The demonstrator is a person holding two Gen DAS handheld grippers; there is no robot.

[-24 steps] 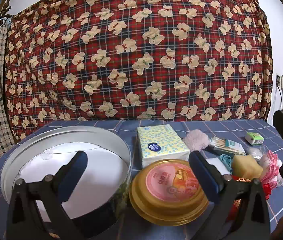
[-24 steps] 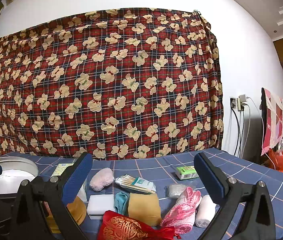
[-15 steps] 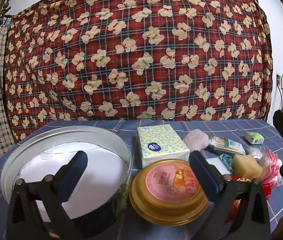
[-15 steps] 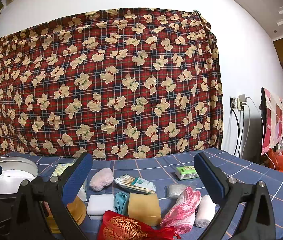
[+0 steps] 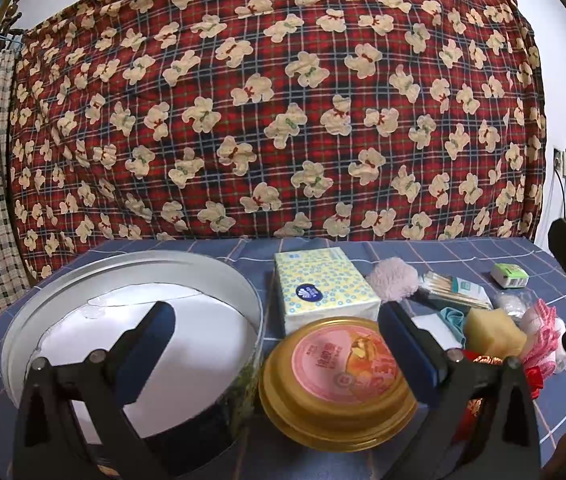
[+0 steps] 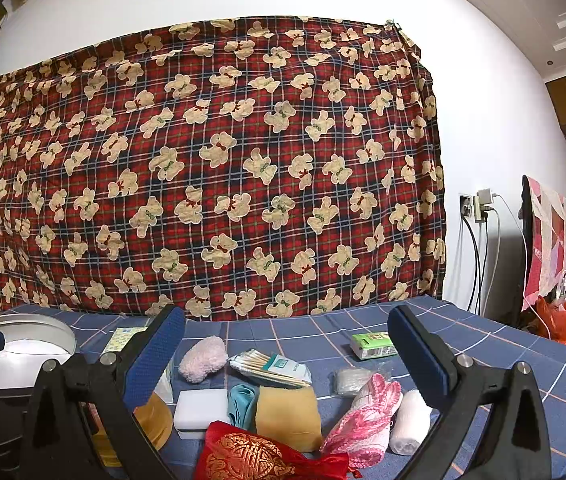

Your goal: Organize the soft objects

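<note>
Grippers both wide open, nothing between the pads. Left gripper (image 5: 275,338) hangs tilted down over big round tin (image 5: 251,300), white inside, and gold lid (image 5: 339,372) just right of it. Right gripper (image 6: 287,344) sits level above the pile of soft things on blue checked tablecloth (image 6: 463,336). Tissue pack (image 5: 323,284) behind gold lid. Pink fluffy puff (image 6: 203,358) beside cotton swab packet (image 6: 271,366). White sponge block (image 6: 201,406), teal cloth (image 6: 241,400), yellow sponge (image 6: 287,414) in a row, touching. Red brocade pouch (image 6: 251,458) nearest the camera. Pink knit item (image 6: 367,416) leans on white roll (image 6: 411,420). Small green box (image 6: 373,344) sits apart at the back
</note>
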